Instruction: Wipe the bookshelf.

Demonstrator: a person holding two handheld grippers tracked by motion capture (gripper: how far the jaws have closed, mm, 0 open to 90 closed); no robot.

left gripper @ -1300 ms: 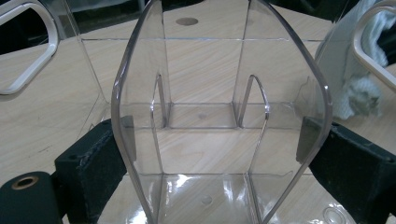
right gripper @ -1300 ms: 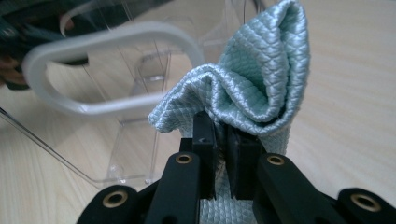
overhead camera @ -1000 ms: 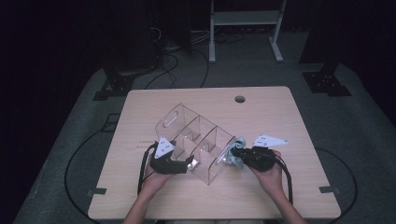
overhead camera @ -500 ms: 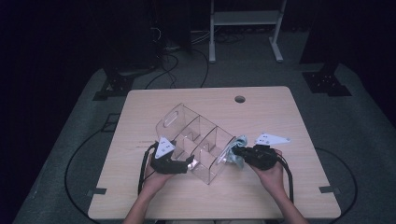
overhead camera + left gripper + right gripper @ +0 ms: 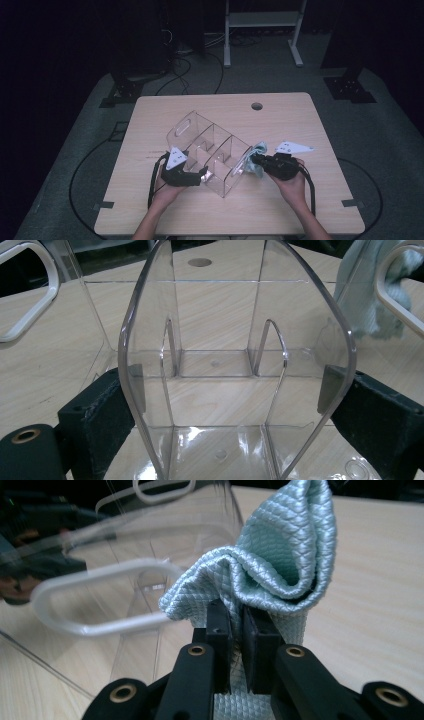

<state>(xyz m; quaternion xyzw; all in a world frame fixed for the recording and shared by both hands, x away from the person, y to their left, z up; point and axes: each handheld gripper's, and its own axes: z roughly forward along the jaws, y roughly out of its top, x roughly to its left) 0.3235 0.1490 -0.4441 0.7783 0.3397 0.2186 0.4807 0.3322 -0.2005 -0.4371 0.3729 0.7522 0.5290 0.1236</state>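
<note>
A clear plastic organizer (image 5: 210, 147) with several compartments and handle cutouts stands slantwise on the wooden table (image 5: 285, 120). My left gripper (image 5: 199, 176) is shut across its near end; in the left gripper view the black pads (image 5: 367, 415) press both side walls of the organizer (image 5: 215, 370). My right gripper (image 5: 255, 161) is shut on a pale teal quilted cloth (image 5: 259, 150) held against the organizer's right end wall. In the right gripper view the cloth (image 5: 280, 560) bunches up above the closed right gripper (image 5: 237, 625), beside the handle cutout (image 5: 100, 605).
A round cable hole (image 5: 257, 106) lies near the table's far edge. Cables trail from both grippers over the front edge. A white stand (image 5: 260, 30) and dark equipment are on the floor beyond the table.
The right gripper with the cloth has edged slightly left toward the organizer's end wall. The left gripper and the organizer have kept still.
</note>
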